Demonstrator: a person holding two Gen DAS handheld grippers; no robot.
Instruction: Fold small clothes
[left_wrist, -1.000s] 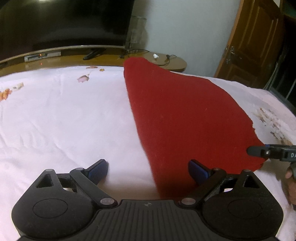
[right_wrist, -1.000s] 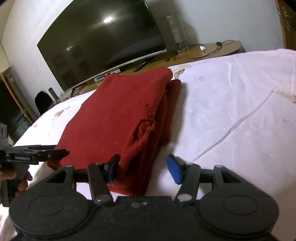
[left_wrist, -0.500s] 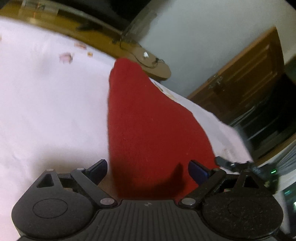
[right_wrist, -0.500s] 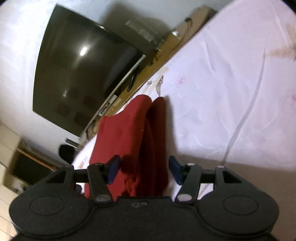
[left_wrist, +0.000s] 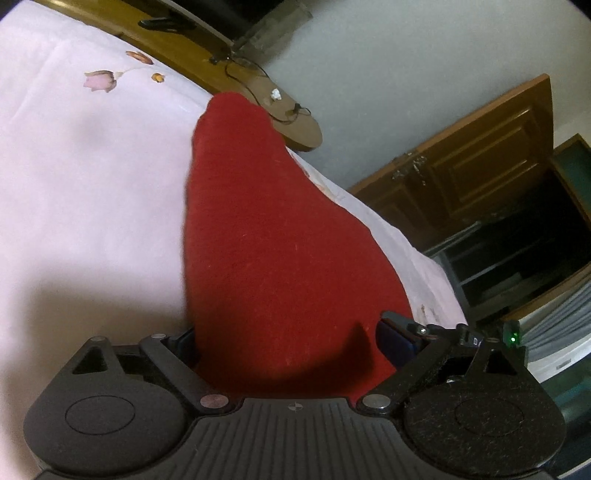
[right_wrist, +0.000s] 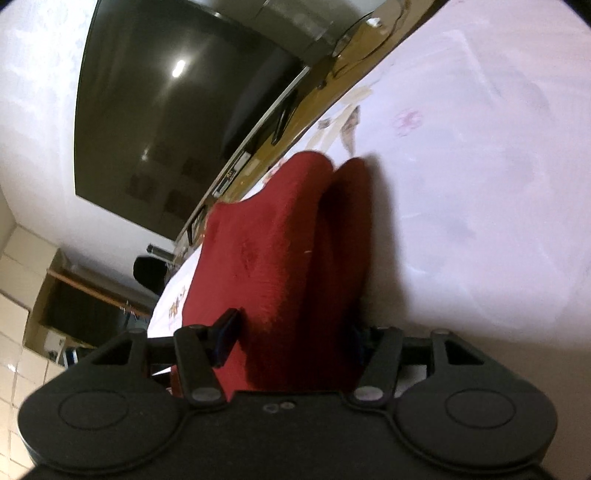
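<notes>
The red cloth (left_wrist: 273, 258) lies folded on the bed (left_wrist: 81, 192), its near edge running in between the spread fingers of each tool. The left tool (left_wrist: 291, 343) and right tool (right_wrist: 291, 332) both gape wide around it (neither pinches the fabric).

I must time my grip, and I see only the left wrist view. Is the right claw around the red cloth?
Observer: Yes. The right claw straddles the near end of the red cloth, jaws open.
Operator: Is the cloth one layer there?
Observer: No. It shows two thick folds side by side, with a dark crease between them.
Operator: What lies to the right of it?
Observer: The pink bedsheet, with a faint flower print.
</notes>
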